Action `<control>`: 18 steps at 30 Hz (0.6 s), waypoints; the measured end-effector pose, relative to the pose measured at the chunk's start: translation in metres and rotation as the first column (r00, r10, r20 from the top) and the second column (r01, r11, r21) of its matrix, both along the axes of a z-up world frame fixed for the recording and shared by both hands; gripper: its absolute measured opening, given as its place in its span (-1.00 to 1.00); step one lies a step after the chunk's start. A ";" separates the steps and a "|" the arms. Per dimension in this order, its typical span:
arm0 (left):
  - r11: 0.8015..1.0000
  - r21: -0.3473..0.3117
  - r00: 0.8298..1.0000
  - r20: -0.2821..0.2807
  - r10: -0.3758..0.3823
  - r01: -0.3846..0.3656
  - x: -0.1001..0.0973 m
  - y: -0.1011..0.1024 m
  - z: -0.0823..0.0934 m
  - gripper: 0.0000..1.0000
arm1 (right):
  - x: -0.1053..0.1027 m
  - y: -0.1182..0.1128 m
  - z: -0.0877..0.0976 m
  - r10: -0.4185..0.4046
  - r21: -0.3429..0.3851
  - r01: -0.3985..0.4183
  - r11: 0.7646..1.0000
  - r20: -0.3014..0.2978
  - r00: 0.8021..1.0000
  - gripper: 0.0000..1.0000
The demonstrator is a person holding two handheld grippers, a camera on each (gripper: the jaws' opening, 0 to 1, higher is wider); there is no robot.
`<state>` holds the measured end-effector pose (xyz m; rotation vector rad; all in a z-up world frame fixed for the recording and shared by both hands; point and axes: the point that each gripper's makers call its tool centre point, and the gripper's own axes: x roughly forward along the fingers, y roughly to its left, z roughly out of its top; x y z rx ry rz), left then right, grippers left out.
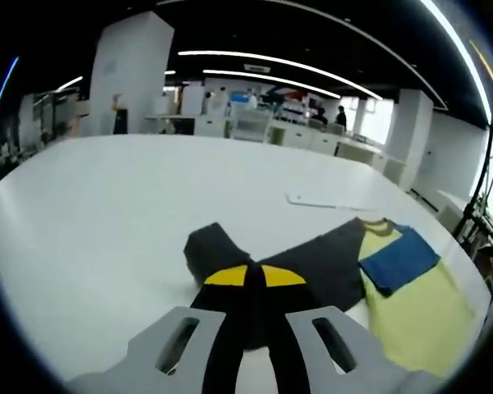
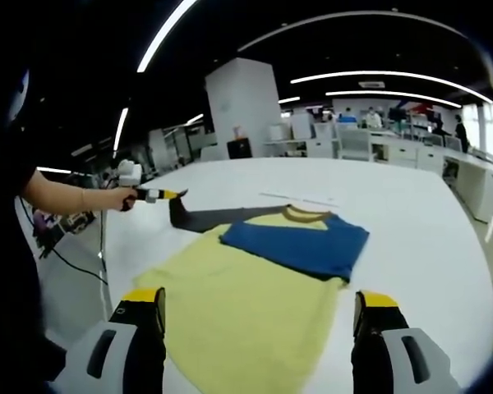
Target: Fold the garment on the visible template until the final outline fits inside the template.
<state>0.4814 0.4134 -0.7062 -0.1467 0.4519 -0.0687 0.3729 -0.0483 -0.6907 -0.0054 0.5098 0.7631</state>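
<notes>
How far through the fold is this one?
Early to midway. Done: the blue sleeve already lies folded over the yellow body. In hand: the left gripper is shut on the dark grey sleeve, lifting it off the white table. The right gripper hovers open above the hem. Left: laying that sleeve across, then folding the body up. No template outline is clear.
</notes>
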 end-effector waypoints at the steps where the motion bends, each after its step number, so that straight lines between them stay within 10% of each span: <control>1: 1.000 -0.002 1.000 0.001 -0.004 0.004 0.001 -0.002 0.001 -0.97 | 0.000 0.000 0.000 0.002 0.000 -0.002 1.000 -0.001 1.000 0.88; 18: 0.997 -0.024 0.997 0.029 -0.078 0.078 0.019 -0.050 0.011 -0.97 | -0.006 0.004 -0.004 0.006 0.000 -0.006 1.000 -0.007 1.000 0.88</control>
